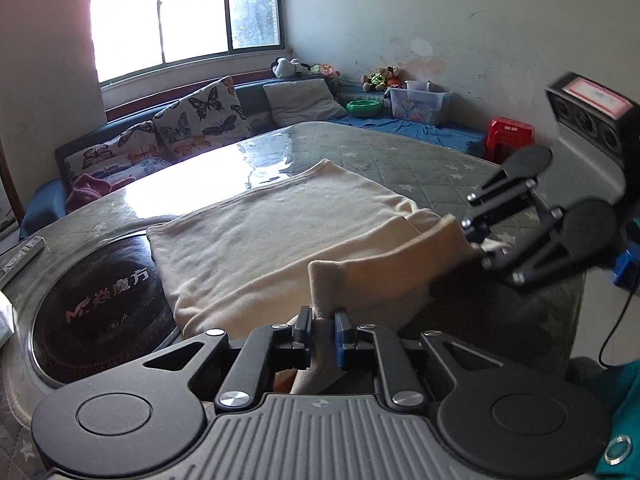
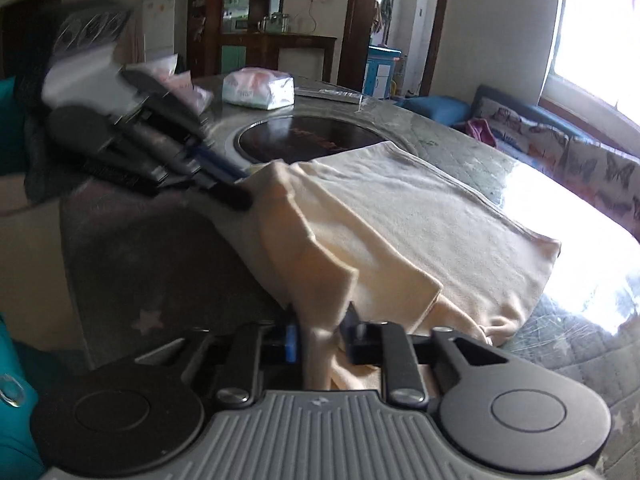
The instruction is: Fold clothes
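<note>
On the grey quilted desk (image 1: 400, 152) beside a black inset hob (image 1: 100, 300), the cream knit garment (image 1: 260, 236) lay mostly flat. Left claw (image 1: 322, 326) and right claw (image 2: 320, 334) each pinched its near edge, lifted. Fold looked barely begun; later folds left.

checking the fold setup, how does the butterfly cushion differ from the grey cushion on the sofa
The butterfly cushion carries a printed butterfly pattern; the grey cushion is plain. The butterfly cushion is pale cream with dark and orange prints, the grey cushion one flat colour. The butterfly cushion sits nearer the window's left side, the grey cushion nearer the corner with the plush toys. Both lean against the sofa back.
</note>
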